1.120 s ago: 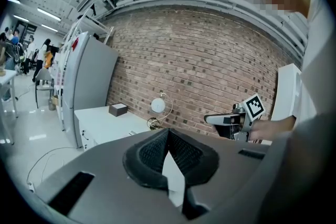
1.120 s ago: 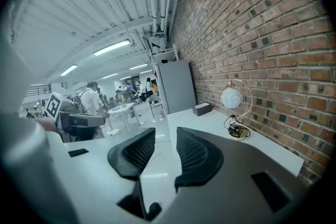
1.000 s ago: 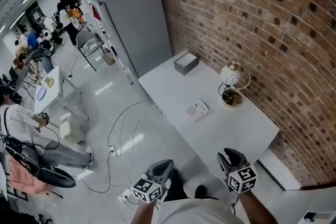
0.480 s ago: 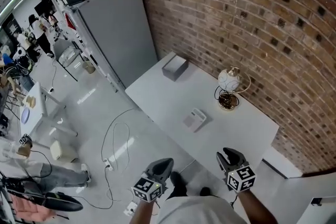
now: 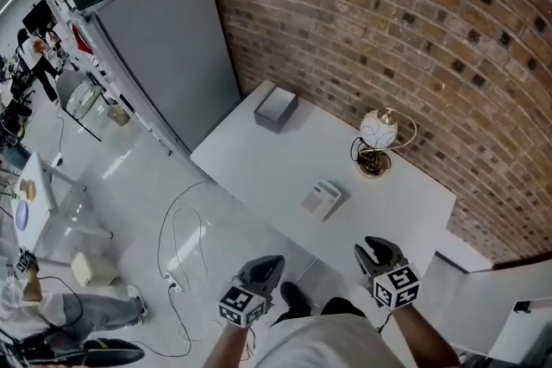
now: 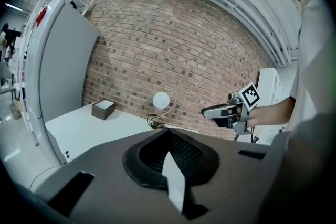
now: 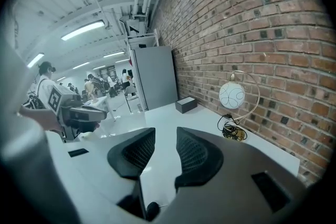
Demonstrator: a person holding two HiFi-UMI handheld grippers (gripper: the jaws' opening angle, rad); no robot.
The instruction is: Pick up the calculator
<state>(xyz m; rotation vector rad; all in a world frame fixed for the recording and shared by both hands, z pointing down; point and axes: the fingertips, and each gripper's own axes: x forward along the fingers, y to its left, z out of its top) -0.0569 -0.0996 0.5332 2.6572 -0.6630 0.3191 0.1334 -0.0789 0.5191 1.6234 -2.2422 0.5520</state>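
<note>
**Both tools short of the counter, calculator not yet reached**

The calculator [image 5: 321, 199] lay flat near the middle of the white counter [image 5: 259, 159], apart from the grey box [image 5: 276, 108] at the far end and from the globe lamp [image 5: 378, 129] by the brick wall. Both tools were held low at the near edge. The right tool [image 7: 165, 131] had its jaws spread with nothing between them. The left tool [image 6: 167, 132] had its jaws pressed together and was empty. The step in hand looked like the reach. The right tool, already spread and on the nearer side, seemed the better choice. It would do best to come down steeply across the calculator's narrow width. One jaw would need to slip under an edge, since so thin a body could slide on the smooth top. It should also keep wide of the lamp's coiled cable [image 5: 373, 161].
</note>
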